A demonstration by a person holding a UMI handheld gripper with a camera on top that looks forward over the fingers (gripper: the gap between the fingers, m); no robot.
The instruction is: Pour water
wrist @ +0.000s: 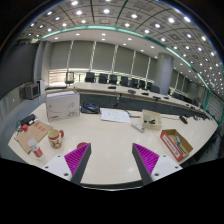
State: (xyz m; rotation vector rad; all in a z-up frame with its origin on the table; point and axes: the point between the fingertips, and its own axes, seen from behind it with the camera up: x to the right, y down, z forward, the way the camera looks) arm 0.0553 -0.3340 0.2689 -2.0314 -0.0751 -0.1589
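Both fingers of the gripper (110,160) sit nearest the camera, spread wide apart with nothing between them, purple pads (77,158) facing each other over a bare stretch of the pale table (112,140). So it's empty and hovering above the near edge, pointed pretty much straight across the table toward the far side of the room. What matters for pouring water is off to the left: a small red-and-white container (56,138), looks like a cup or little jug, standing upright just ahead of and left of the left finger, next to a wooden tray thing (31,135). My guess is that's what gets grabbed, though it's too small to tell for sure. It stands upright, so I'd say the gripper needs to swing left and come in level from the side. Over on the right there's a wooden box (176,144) near the right finger, and a white jug-like thing (151,121) further back, maybe the other half of the pour. Far side has a white box (62,105) and some papers (115,115).
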